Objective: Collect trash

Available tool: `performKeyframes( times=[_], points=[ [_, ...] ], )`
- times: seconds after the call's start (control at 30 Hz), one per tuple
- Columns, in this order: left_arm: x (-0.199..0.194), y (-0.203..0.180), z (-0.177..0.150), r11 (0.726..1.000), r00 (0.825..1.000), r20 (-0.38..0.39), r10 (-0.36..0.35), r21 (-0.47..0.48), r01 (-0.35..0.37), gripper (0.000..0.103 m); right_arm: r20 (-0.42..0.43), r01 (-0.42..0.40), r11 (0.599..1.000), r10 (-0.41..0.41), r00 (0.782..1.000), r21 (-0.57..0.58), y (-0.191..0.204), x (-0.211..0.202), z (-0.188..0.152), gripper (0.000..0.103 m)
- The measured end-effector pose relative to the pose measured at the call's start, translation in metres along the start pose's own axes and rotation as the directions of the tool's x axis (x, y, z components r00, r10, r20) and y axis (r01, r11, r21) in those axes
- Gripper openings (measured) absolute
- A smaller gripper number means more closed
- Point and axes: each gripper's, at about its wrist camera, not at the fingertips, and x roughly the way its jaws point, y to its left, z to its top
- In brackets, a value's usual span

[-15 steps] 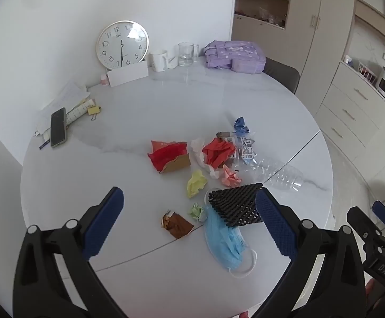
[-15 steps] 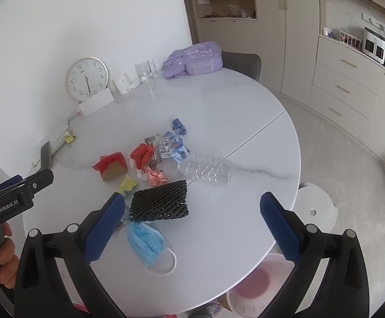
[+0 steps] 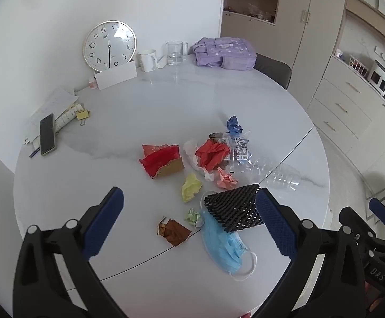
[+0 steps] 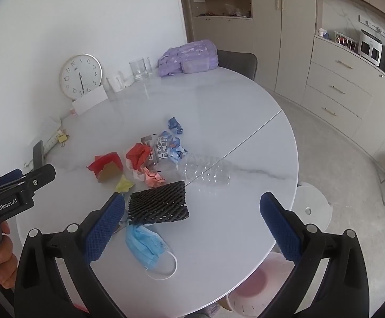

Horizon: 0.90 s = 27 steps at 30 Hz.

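Trash is strewn over the middle of a round white table (image 3: 166, 100): a black foam net (image 3: 232, 209) (image 4: 158, 204), a blue face mask (image 3: 224, 243) (image 4: 147, 246), a clear crushed bottle (image 3: 277, 172) (image 4: 205, 169), red paper (image 3: 160, 156), yellow (image 3: 191, 186), pink (image 3: 226, 179) and green (image 3: 193, 216) paper balls and a brown wrapper (image 3: 175, 230). My left gripper (image 3: 189, 222) hovers open above the wrapper and green ball. My right gripper (image 4: 192, 225) hovers open over the table near the net and mask. Neither holds anything.
A clock (image 3: 109, 45), white mug (image 3: 147, 59), glass jug (image 3: 175, 53) and purple backpack (image 3: 224, 53) stand at the far edge. A phone (image 3: 46, 133) lies on papers at left. A pink-lined bin (image 4: 256, 286) sits below the near table edge beside a white stool (image 4: 311, 206).
Both views sit a touch nearer the trash than before; otherwise nothing has visibly changed.
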Motion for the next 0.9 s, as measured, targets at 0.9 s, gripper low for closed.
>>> performKeyframes(
  times=[0.9],
  points=[
    [0.009,0.002,0.003,1.000,1.000,-0.016,0.000,-0.014,0.000,0.095,-0.022,0.000,1.000,0.000,1.000,-0.030,0.011,0.004,0.009,0.101]
  ],
)
